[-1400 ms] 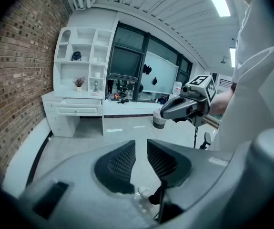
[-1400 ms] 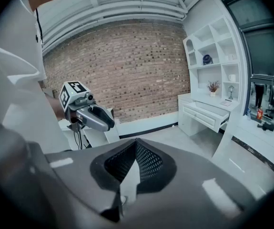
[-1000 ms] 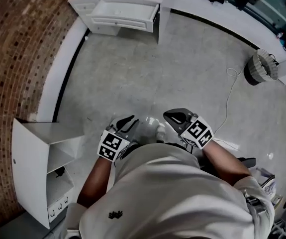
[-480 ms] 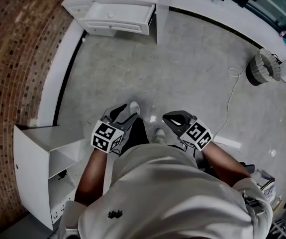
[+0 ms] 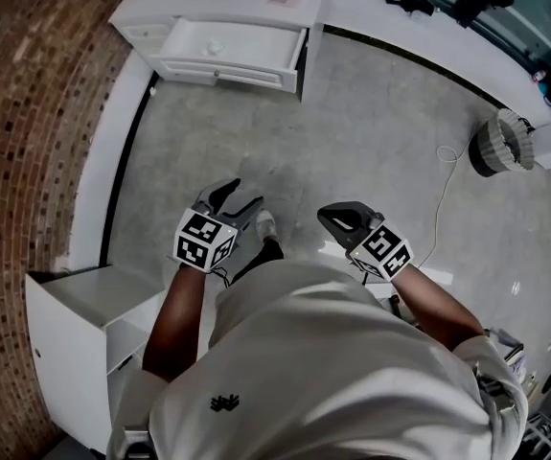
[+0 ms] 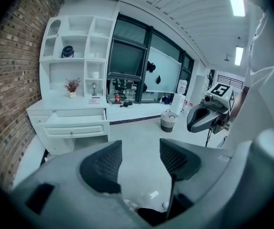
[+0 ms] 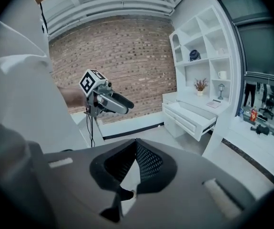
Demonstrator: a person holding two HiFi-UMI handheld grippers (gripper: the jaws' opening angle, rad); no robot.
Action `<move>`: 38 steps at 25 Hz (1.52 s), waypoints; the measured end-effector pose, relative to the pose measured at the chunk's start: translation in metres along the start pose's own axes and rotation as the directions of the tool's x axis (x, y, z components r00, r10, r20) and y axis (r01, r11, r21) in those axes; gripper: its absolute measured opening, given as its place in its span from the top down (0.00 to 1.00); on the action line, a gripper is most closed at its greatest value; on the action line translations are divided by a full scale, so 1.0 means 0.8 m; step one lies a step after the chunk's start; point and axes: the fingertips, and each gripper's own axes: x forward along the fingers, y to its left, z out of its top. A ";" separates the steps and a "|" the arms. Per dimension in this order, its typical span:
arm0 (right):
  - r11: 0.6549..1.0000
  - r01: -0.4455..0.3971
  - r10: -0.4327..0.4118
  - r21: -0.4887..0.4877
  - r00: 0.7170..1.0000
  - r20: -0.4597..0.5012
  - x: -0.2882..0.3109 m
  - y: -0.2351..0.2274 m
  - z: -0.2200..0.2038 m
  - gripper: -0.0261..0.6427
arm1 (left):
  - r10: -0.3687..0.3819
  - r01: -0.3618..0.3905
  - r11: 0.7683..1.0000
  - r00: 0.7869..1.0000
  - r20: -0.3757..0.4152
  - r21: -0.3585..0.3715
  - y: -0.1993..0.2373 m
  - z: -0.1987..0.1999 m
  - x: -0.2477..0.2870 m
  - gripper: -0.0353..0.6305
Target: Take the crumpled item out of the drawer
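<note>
The white drawer [image 5: 232, 51] stands pulled open in the cabinet at the far end of the floor. A small pale lump [image 5: 215, 46] lies inside it, too small to make out. My left gripper [image 5: 237, 199] is held over the floor well short of the drawer, its jaws opening with nothing between them. In the left gripper view the pads [image 6: 101, 163] stand apart and the drawer [image 6: 77, 123] lies ahead. My right gripper [image 5: 337, 220] is beside it, shut and empty. The right gripper view shows its tips [image 7: 136, 151] meeting and the drawer [image 7: 194, 118] to the right.
A brick wall [image 5: 26, 113] runs along the left. A white shelf unit [image 5: 74, 324] stands at the lower left. A woven basket [image 5: 500, 142] and a loose cable [image 5: 443, 190] are on the floor to the right. A long white counter [image 5: 419, 27] lines the back.
The left gripper's jaws have opened from shut. Both grippers have moved forward across the floor, and the open drawer now sits closer in the head view.
</note>
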 end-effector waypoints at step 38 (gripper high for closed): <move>0.996 -0.090 0.090 -0.006 0.996 -0.010 0.223 -0.400 0.192 0.94 | 0.162 -0.164 0.986 0.973 -0.164 -0.003 0.438 0.172 0.250 0.56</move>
